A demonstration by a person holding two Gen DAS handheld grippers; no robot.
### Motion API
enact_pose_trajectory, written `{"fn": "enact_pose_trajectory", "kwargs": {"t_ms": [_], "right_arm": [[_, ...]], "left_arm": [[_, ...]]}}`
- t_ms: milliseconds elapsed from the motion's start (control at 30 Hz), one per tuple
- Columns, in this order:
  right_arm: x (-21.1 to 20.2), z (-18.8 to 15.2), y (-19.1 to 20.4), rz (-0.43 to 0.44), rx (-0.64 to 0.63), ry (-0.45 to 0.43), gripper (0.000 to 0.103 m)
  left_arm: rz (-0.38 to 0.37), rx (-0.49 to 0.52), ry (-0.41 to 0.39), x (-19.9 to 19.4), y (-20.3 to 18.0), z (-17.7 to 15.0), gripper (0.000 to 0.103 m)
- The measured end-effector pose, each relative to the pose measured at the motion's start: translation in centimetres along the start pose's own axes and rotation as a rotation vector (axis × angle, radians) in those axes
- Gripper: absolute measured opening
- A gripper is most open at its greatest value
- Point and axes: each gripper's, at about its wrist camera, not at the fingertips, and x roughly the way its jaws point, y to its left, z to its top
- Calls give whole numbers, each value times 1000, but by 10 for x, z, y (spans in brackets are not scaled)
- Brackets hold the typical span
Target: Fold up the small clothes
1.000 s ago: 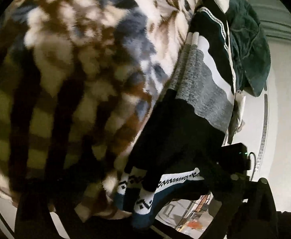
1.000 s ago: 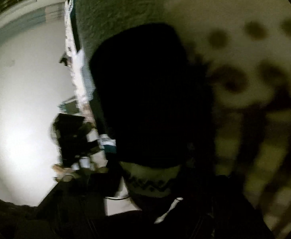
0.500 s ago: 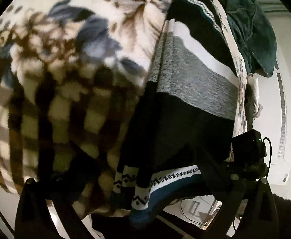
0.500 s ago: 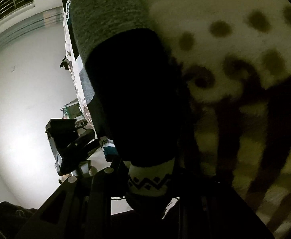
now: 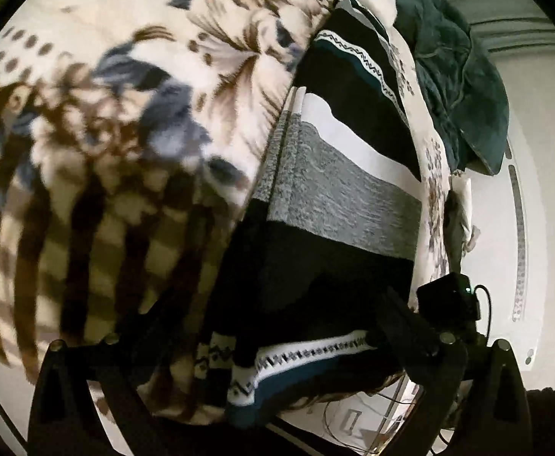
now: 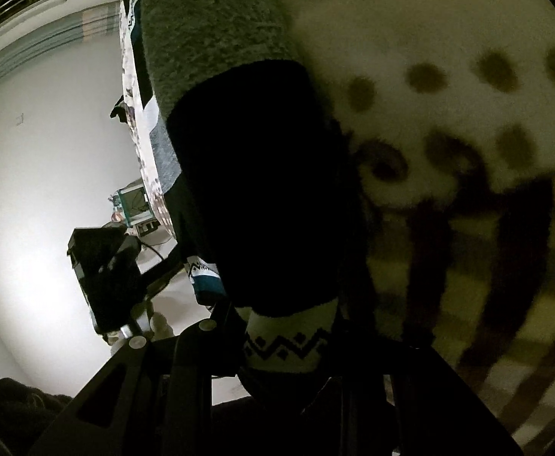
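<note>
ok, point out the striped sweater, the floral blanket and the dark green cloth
striped sweater (image 5: 338,197): left wrist view, on its grey band.
floral blanket (image 5: 133,87): left wrist view, on the flower print left of the sweater.
dark green cloth (image 5: 463,87): left wrist view, middle of the crumpled heap, upper right.

A floral blanket (image 5: 133,121) covers the bed beside a plain white wall (image 6: 42,174) under dim light.

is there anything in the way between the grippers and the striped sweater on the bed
Nothing visible. The striped sweater lies on the floral blanket, and its patterned hem already sits between the fingers of the right gripper. The left gripper is at the same hem with no other item between. The dark green garment lies beyond, clear of both.
</note>
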Motion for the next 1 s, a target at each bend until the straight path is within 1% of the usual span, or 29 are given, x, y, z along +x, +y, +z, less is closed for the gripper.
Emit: {"fn": "enact_pose_trajectory", "kwargs": {"t_ms": [100, 133, 200, 267, 300, 500, 600, 633, 667, 700, 733, 767, 800, 833, 867, 933, 967, 1000], "right_arm": [[-11, 0, -8, -13, -2, -16, 23], [-14, -5, -10, -10, 0, -12, 23], [-15, -4, -13, -11, 8, -12, 23], [-14, -2, -12, -7, 11, -7, 23], [-13, -2, -2, -6, 11, -7, 23], [-9, -3, 5, 15, 18, 5, 24], [-7, -7, 8, 16, 12, 8, 27], [-4, -6, 8, 8, 11, 7, 27], [-5, -7, 7, -2, 5, 6, 27], [-6, -6, 7, -20, 2, 7, 31], [-7, -6, 6, -25, 5, 9, 36], [-8, -7, 6, -25, 11, 11, 39], [-9, -6, 4, -21, 21, 9, 42], [-9, -5, 3, -15, 27, 8, 42], [-10, -5, 1, -9, 32, 9, 42], [-8, -4, 1, -16, 30, 7, 42], [-8, -4, 4, -38, 21, -8, 40], [-9, -5, 7, -48, 16, -20, 27]], "left_arm": [[-12, 11, 16, 9, -1, -1, 101], [-19, 15, 37, 15, 1, -1, 101], [-15, 8, 75, 24, 7, -3, 101], [-31, 1, 84, 27, 8, -3, 101], [-37, 0, 87, 28, 9, -2, 101], [-125, -17, 120, 32, 4, -8, 101], [-103, 15, 119, 35, -3, -14, 101], [-93, 20, 117, 35, -4, -14, 97], [-93, 19, 112, 35, -4, -14, 85], [-91, 8, 104, 33, -3, -15, 74], [-78, -17, 103, 32, 0, -16, 49], [-73, -35, 100, 31, 3, -18, 37], [-72, -55, 91, 27, 7, -19, 33], [-74, -79, 83, 25, 11, -21, 24], [-81, -95, 78, 23, 13, -21, 21], [-84, -118, 76, 18, 14, -24, 18], [-88, -122, 75, 17, 13, -24, 15], [-93, -126, 75, 14, 10, -24, 15]]}}
